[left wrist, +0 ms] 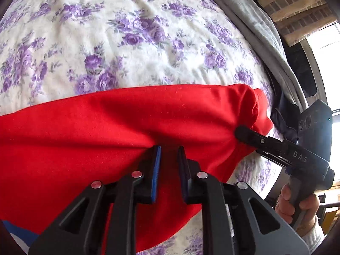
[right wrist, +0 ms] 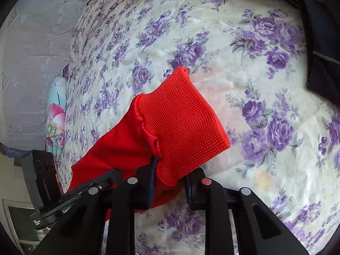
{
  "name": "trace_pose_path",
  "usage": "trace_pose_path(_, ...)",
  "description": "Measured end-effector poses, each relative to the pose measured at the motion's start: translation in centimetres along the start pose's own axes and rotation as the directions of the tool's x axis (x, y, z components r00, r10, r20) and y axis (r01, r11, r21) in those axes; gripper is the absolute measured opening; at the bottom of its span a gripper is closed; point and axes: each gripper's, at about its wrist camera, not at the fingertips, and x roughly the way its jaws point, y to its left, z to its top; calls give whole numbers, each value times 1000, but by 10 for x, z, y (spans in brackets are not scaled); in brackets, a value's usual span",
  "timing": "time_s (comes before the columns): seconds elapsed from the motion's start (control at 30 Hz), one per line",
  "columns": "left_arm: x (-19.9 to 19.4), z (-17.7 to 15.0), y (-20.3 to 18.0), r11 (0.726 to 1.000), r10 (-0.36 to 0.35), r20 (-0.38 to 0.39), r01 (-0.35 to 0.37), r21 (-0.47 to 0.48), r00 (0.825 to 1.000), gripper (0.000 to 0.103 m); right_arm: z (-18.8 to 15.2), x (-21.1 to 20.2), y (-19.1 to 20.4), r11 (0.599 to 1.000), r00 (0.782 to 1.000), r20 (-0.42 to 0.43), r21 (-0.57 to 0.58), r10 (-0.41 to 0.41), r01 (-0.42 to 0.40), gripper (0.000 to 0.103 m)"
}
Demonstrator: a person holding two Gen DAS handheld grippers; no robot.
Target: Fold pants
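I see the red pants point(left wrist: 131, 127) stretched as a broad band across the lower half of the left wrist frame, lying on the floral bedsheet point(left wrist: 127, 31), white with purple roses, which fills the upper part of that view. My left gripper point(left wrist: 169, 155) sits at bottom center with its 2 fingers narrowly apart, red cloth showing in the gap between the blue pads point(left wrist: 156, 170); they look pressed into the fabric, but I cannot tell whether they truly pinch it. At the right of that frame the right gripper point(left wrist: 244, 132) reaches in from the lower right, its black tip against the gathered end of the pants beside the ribbed cuff point(left wrist: 260, 106), with the person's hand point(left wrist: 297, 204) on the handle below. In the right wrist view, the cuff point(right wrist: 182, 119) rises from bottom center toward the middle of the frame, its coarse knit plain to see, and the right gripper point(right wrist: 170, 182) has a fold of the pants point(right wrist: 119, 148) between its fingers at the seam where cuff meets leg, so it is clamped on the cloth. The left gripper's body point(right wrist: 70, 201) shows at lower left. A grey blanket point(left wrist: 250, 21) lies along the upper right of the left view, and a flowered pillow point(right wrist: 55, 119) sits at the left edge of the right view.
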Motion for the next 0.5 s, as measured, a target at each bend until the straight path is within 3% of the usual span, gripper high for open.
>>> trace_pose_path(0.2, -8, -32, -3, 998, -54, -40, 54, 9, 998, 15, 4, -1, 5, 1000, 999, -22, -10, -24, 24, 23)
trace_pose_path(0.27, -8, -43, -8, 998, -42, -41, 44, 40, 998, 15, 5, -2, 9, 999, 999, -28, -20, -38, 37, 24)
trace_pose_path(0.33, -5, -42, -10, 998, -29, -41, 32, 60, 999, 15, 5, 0, 12, 998, 998, -28, -37, -55, 54, 24)
trace_pose_path(0.5, -7, -36, 5, 996, -92, -48, 92, -2, 995, 13, 7, -10, 32, 989, 996, 4, -115, -88, 88, 22)
